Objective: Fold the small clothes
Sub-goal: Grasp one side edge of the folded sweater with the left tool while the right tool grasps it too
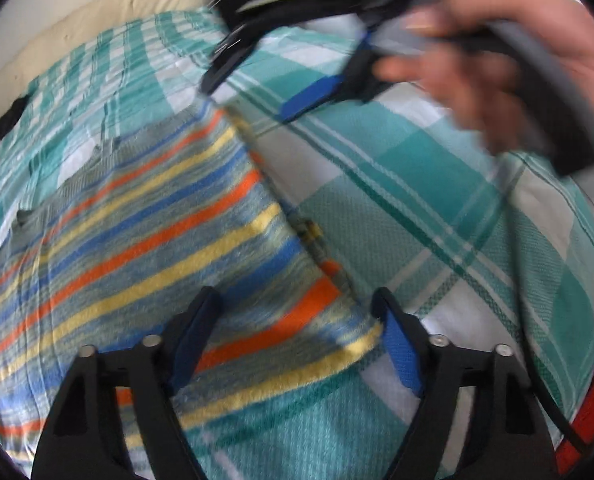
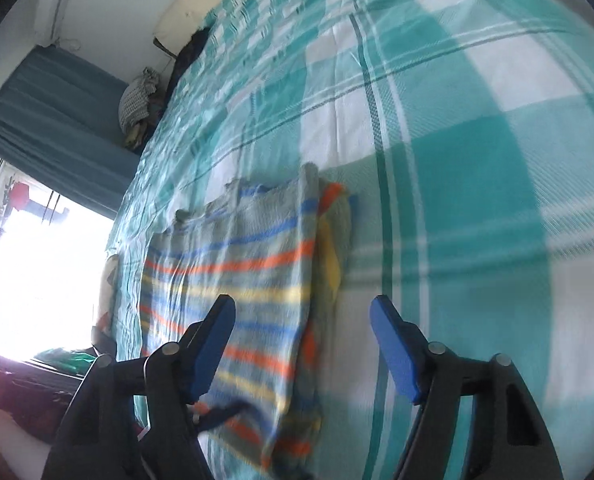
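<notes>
A small grey knit garment (image 1: 145,248) with orange, yellow and blue stripes lies flat on a teal plaid bedsheet (image 1: 417,208). In the left wrist view my left gripper (image 1: 297,304) is open just above the garment's near right corner, with the pads clear of the cloth. My right gripper (image 1: 249,96), held by a hand (image 1: 477,80), is blurred over the sheet beyond the garment's right edge. In the right wrist view the right gripper (image 2: 302,308) stands open over the garment's (image 2: 237,260) folded right edge, where a tucked part (image 2: 333,236) shows beneath.
A cream pillow (image 1: 97,12) lies at the head of the bed. A bright window (image 2: 37,260), a teal curtain (image 2: 57,112) and a bundle of cloth (image 2: 137,100) are beyond the bed's far side. A red sleeve (image 1: 593,400) is at the right edge.
</notes>
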A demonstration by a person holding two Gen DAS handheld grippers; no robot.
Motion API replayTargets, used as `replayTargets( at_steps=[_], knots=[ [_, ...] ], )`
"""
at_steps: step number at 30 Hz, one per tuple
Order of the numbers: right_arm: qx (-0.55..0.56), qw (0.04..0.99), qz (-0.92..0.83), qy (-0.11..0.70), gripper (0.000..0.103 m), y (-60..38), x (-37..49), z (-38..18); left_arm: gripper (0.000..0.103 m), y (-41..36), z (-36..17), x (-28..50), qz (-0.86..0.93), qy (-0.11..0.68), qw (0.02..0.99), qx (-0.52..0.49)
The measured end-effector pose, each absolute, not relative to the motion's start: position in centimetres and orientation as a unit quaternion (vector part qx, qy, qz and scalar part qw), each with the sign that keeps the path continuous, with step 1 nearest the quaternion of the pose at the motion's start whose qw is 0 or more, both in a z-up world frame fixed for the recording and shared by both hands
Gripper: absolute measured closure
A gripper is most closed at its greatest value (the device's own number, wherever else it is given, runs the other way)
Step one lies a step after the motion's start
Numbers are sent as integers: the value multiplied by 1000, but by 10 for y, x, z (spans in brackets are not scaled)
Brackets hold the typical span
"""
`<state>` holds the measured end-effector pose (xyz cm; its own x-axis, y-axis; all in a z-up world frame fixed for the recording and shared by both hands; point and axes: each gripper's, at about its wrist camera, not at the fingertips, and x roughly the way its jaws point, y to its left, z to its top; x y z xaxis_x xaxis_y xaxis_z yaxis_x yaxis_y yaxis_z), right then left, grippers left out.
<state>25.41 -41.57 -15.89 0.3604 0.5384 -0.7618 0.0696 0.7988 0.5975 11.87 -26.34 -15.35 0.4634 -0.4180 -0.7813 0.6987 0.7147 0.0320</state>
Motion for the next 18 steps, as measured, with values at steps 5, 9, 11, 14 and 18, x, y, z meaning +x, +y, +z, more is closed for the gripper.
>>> replayTargets(
  at_steps=[5,9,11,14,18],
  knots=[
    [295,766,151,552,81,-404,306,-188,94,-263,-150,118,-353,390,835,160],
    [265,791,148,532,94,-391,309,-164,96,-218,-127,124,-353,394,846,65],
    [240,807,162,514,94,-376,305,-135,96,-184,-111,126,-342,390,855,16],
    [221,815,192,500,94,-339,305,-103,96,-123,-95,130,-314,394,862,-60],
    [202,814,226,495,94,-267,320,-86,96,-43,-92,134,-255,402,871,-123]
  ],
)
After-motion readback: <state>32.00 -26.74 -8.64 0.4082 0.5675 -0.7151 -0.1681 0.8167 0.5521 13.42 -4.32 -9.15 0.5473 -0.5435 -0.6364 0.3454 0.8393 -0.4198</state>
